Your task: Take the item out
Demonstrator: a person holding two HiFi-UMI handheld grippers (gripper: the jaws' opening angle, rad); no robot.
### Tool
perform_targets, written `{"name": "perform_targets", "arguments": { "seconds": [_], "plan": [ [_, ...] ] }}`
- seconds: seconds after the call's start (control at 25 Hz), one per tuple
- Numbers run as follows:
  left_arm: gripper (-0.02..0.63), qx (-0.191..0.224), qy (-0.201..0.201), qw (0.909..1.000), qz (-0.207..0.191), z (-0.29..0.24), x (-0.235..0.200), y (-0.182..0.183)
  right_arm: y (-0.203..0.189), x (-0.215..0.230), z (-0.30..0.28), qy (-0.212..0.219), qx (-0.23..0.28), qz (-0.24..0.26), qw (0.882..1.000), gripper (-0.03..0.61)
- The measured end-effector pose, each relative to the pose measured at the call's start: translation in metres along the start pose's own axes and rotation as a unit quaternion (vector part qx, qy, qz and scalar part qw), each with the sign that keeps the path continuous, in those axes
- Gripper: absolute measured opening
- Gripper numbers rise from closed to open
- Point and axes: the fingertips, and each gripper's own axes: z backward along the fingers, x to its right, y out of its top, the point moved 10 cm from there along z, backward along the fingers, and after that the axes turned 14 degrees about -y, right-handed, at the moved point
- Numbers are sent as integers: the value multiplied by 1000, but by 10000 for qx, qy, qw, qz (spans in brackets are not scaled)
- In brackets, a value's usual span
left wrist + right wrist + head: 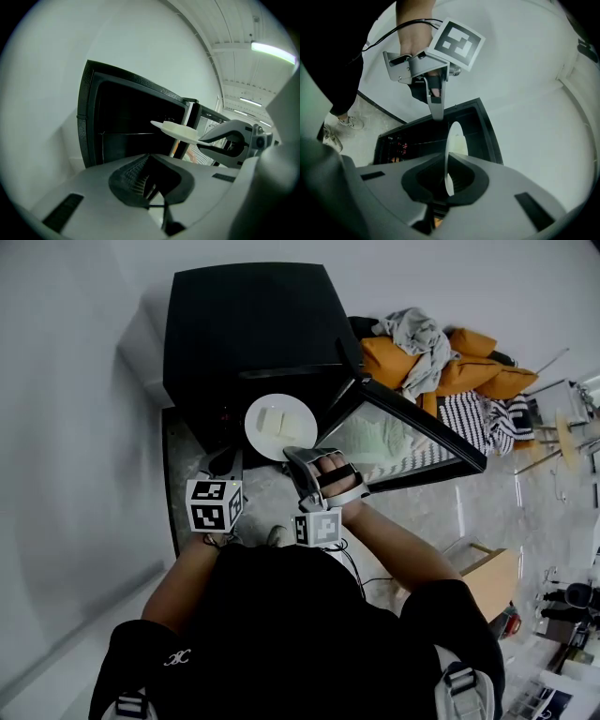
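A black oven (248, 334) stands against a pale wall, its dark cavity open toward the person, and its glass door (403, 432) is swung out to the person's right. Behind the door, on the floor, lies a heap of orange cushions (469, 371) with a grey cloth thrown over them. The right tongs (292, 456) reach toward the front of the oven and are clamped on the near rim of a white plate (280, 426); the right gripper view shows that rim standing edge-on between the two jaws (446, 159), pinched tight. The plate hangs clear in the air just at the mouth of the cavity, held level, as the left gripper view shows it from the side (176, 130). The left tongs (225, 463) hover just beside the plate at the person's left, not touching it, and their jaws are drawn together with nothing between them (150, 161). On the plate lie pale flat pieces (274, 420), too washed out to say what they are
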Motion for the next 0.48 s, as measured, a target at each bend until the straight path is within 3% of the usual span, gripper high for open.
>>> {"name": "perform_targets", "arguments": {
  "seconds": [0.48],
  "plan": [
    [8, -56, 77, 9996, -250, -4, 19, -4, -10, -1, 8, -16, 121, -72, 9999, 18]
  ]
}}
